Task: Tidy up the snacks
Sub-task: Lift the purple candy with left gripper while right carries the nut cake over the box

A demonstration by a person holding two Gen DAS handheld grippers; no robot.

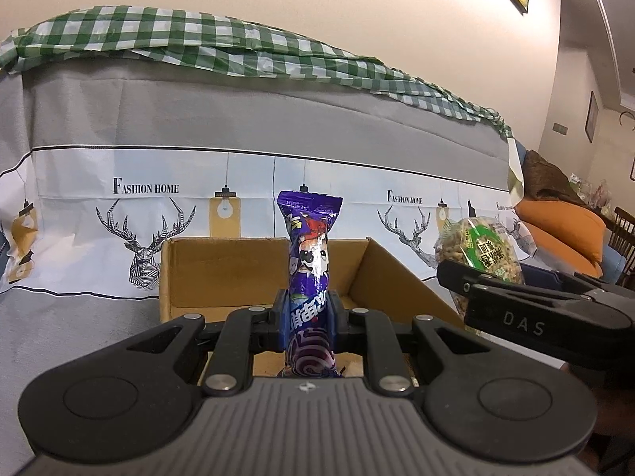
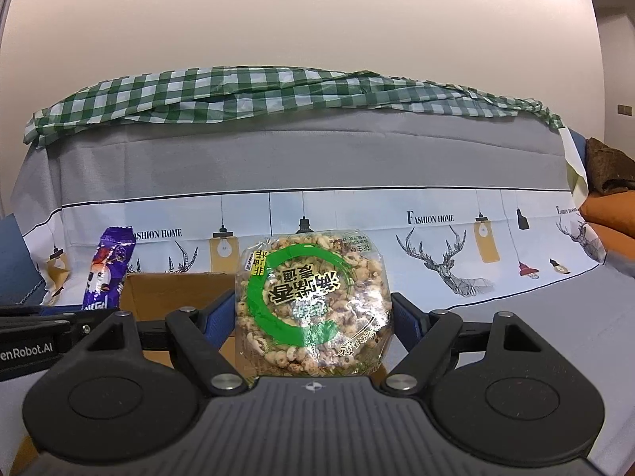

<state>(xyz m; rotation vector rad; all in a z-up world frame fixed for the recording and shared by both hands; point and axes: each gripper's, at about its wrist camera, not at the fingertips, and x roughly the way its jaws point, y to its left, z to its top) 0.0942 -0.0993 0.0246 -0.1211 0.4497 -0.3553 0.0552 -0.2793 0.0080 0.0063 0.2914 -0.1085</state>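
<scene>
My left gripper (image 1: 307,313) is shut on a purple snack packet (image 1: 309,261), held upright over the open cardboard box (image 1: 381,273). My right gripper (image 2: 311,313) is shut on a round puffed-grain cake in a clear wrapper with a green ring (image 2: 311,297), held just right of the box (image 2: 166,289). In the left wrist view the grain cake (image 1: 480,254) and right gripper (image 1: 528,309) show at the right. In the right wrist view the purple packet (image 2: 109,269) and left gripper (image 2: 47,329) show at the left.
The box sits on a sofa draped in a grey and white cloth with deer prints (image 1: 99,139). A green checked cloth (image 2: 278,95) lies along the sofa top. Orange cushions (image 1: 563,230) and a wooden chair (image 1: 623,230) stand at the right.
</scene>
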